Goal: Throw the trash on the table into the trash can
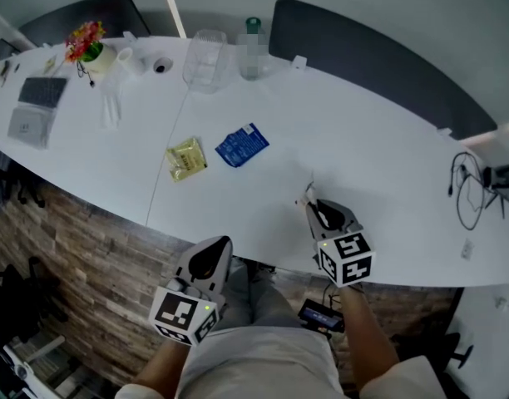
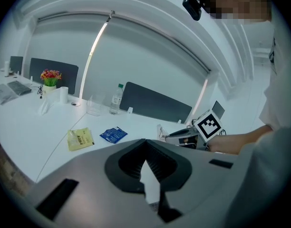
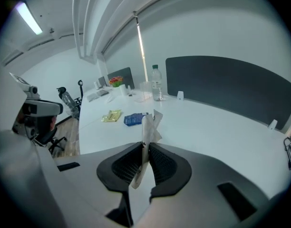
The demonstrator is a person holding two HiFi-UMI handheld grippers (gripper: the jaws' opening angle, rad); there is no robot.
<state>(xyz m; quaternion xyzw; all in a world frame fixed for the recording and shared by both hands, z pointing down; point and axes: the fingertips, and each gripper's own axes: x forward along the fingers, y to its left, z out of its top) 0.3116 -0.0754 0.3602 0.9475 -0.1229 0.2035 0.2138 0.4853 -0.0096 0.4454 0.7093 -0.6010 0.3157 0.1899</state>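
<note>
My right gripper (image 1: 309, 204) (image 3: 144, 145) is shut on a thin whitish wrapper (image 1: 309, 191) (image 3: 150, 123), held just above the white table (image 1: 363, 140) near its front edge. The wrapper sticks up past the fingertips. A yellow packet (image 1: 186, 158) (image 3: 111, 115) and a blue packet (image 1: 242, 145) (image 3: 134, 119) lie flat further left. My left gripper (image 1: 219, 243) (image 2: 145, 142) hangs off the table's front edge, jaws together with nothing in them. In its view the right gripper (image 2: 170, 136) shows holding the wrapper (image 2: 160, 131). No trash can is in view.
Along the table's far side stand a clear plastic container (image 1: 205, 59), a water bottle (image 1: 252, 44), a tape roll (image 1: 161, 65), a flower pot (image 1: 90, 46) and a keyboard (image 1: 42, 91). Cables (image 1: 466, 191) lie at the right end. Dark chairs (image 1: 379, 61) are behind the table.
</note>
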